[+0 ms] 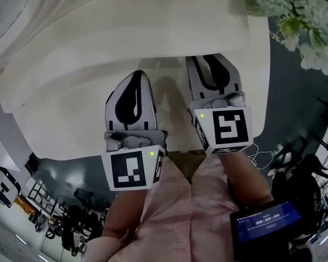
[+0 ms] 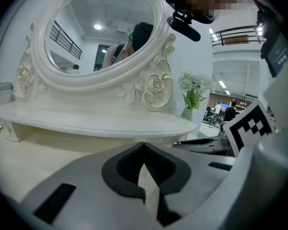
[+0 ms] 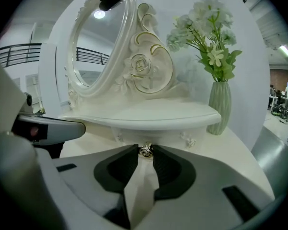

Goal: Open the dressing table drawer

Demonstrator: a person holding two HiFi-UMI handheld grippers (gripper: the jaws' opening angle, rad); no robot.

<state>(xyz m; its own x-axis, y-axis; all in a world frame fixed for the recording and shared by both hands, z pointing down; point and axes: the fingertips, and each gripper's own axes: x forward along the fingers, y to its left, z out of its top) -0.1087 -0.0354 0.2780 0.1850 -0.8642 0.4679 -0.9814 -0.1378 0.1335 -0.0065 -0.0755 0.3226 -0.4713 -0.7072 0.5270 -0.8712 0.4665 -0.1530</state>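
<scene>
Under the mirror shelf (image 3: 149,115) of the dressing table (image 3: 235,152), the right gripper (image 3: 145,153) has its jaw tips closed in on the small metal drawer knob (image 3: 146,150), one on each side and seemingly pinching it. That is the only handle on the drawer (image 3: 161,137), which looks fully shut. The gripper points slightly downward at it, likely lined up for a straight pull toward the person. Left gripper (image 2: 144,145): jaws together, nothing between them, held just beside the right one over the tabletop, probably parked clear of the drawer's path. A vase of flowers (image 3: 220,107) stands well to the right, out of the way. Pull not yet started.
</scene>
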